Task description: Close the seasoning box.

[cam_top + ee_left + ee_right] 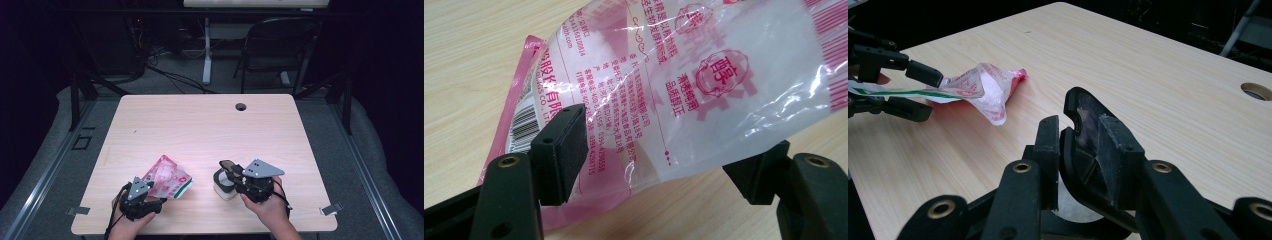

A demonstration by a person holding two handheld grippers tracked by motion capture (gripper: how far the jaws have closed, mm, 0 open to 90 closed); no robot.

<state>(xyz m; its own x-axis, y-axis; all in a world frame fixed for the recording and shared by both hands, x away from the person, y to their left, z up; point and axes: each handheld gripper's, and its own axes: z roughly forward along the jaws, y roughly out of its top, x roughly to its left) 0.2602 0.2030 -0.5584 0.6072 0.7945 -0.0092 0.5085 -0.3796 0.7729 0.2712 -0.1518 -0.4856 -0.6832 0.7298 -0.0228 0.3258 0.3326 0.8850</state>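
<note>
High view: pink bag (167, 178) lies diagonally, long axis upper-left to lower-right.

The bag (684, 85) is cut off by the top and right edges in the left gripper view, and its small print cannot be read. The white container (224, 191) is largely hidden behind the right gripper (231, 175); its contents cannot be told.
</note>
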